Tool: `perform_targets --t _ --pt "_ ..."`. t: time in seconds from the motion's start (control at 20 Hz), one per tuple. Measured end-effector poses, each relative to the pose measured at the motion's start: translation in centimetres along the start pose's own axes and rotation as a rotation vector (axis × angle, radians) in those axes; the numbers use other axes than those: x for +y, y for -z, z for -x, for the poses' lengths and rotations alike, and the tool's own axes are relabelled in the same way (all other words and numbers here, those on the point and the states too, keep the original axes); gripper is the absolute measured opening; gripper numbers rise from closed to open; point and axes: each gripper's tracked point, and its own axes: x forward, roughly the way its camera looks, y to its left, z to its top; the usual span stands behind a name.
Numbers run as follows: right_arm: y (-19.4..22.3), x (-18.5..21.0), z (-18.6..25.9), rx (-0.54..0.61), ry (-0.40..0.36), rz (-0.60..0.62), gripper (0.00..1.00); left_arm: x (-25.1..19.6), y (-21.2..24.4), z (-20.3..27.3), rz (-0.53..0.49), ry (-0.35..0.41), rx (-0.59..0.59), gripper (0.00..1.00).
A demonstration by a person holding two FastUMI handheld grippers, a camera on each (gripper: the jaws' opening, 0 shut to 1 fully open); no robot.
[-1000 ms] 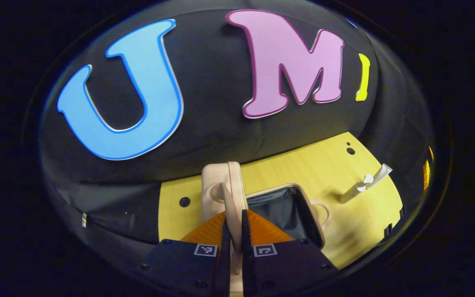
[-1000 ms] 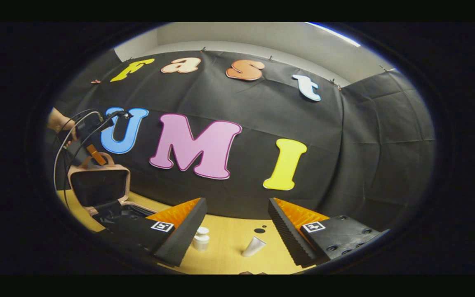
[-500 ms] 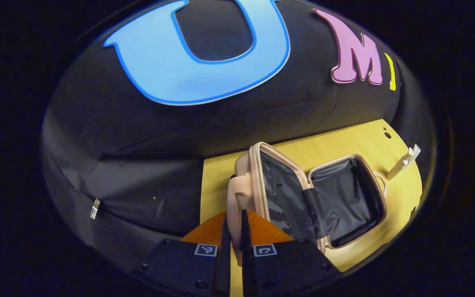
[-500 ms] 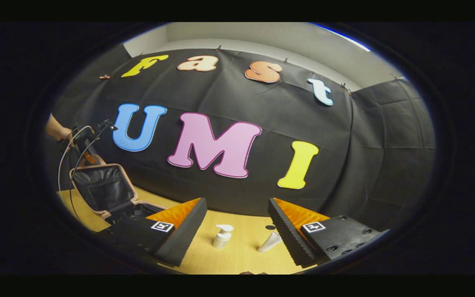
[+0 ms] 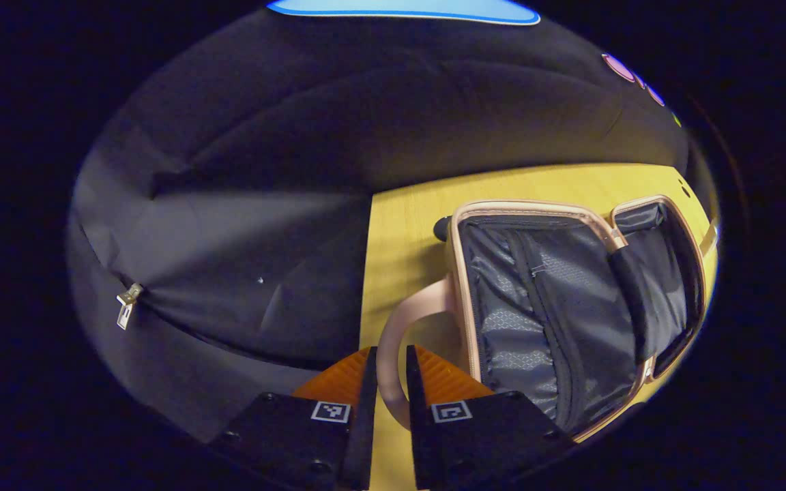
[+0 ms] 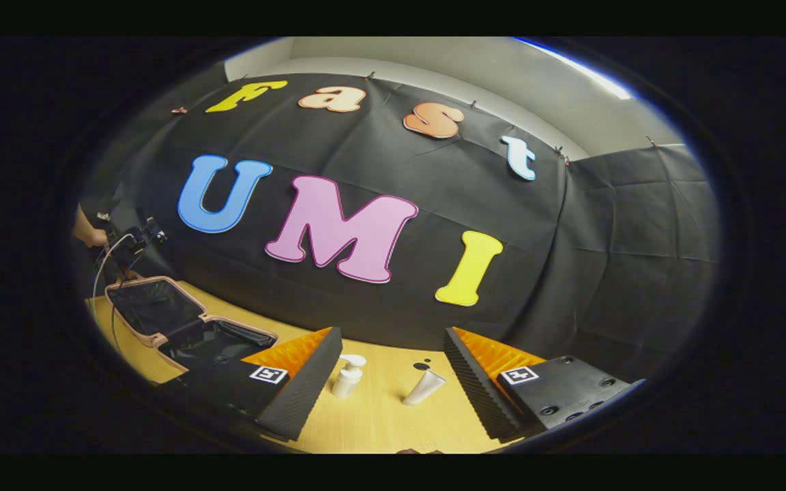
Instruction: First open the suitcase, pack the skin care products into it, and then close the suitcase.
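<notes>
In the left gripper view, the left gripper [image 5: 387, 382] points down and forward over the near edge of the yellow wooden table [image 5: 406, 204], its two fingers drawn close together with the pale pink carry handle [image 5: 393, 334] of the suitcase [image 5: 502, 286] pinched between them; both fingers appear to press on the loop. The suitcase lies wide open just to the right of those fingers, its pink-rimmed lid laid back toward the table and showing a dark grey mesh lining [image 5: 509, 320], with the second half [image 5: 659, 273] hinged beyond it farther right. In the right gripper view, the same suitcase [image 6: 161, 314] sits at the far left of the table [image 6: 379, 423], both halves spread apart, and above it a hand [image 6: 86, 233] holds the other gripper with a cable trailing down. The right gripper [image 6: 393, 382] is held level, low above the table and well apart from the suitcase, its fingers spread wide with nothing between them. Ahead of that gap stand a small white pump bottle [image 6: 347, 377], upright, just beside the left finger, and a white tube [image 6: 424, 387] lying tilted near the right finger.
</notes>
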Motion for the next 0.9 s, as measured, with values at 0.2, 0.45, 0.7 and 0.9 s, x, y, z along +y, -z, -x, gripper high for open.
perform_targets --t 0.2,0.45,0.7,0.9 --pt "-0.5 0.6 1.2 -0.012 -0.016 -0.004 0.96 -0.2 -0.5 1.5 0.076 -0.024 -0.041 0.56" --pt "-0.9 -1.5 0.6 -0.024 0.0 -0.066 0.96 -3.7 -7.3 12.3 0.14 -0.04 -0.373 0.98" --pt "-0.1 -6.7 -1.4 -0.038 0.053 -0.072 0.97 -13.8 -14.1 25.3 0.13 0.012 -0.728 0.98" --pt "1.7 -10.2 -4.1 -0.039 0.073 -0.091 0.96 -25.2 -13.9 30.7 0.149 0.117 -0.847 0.98"
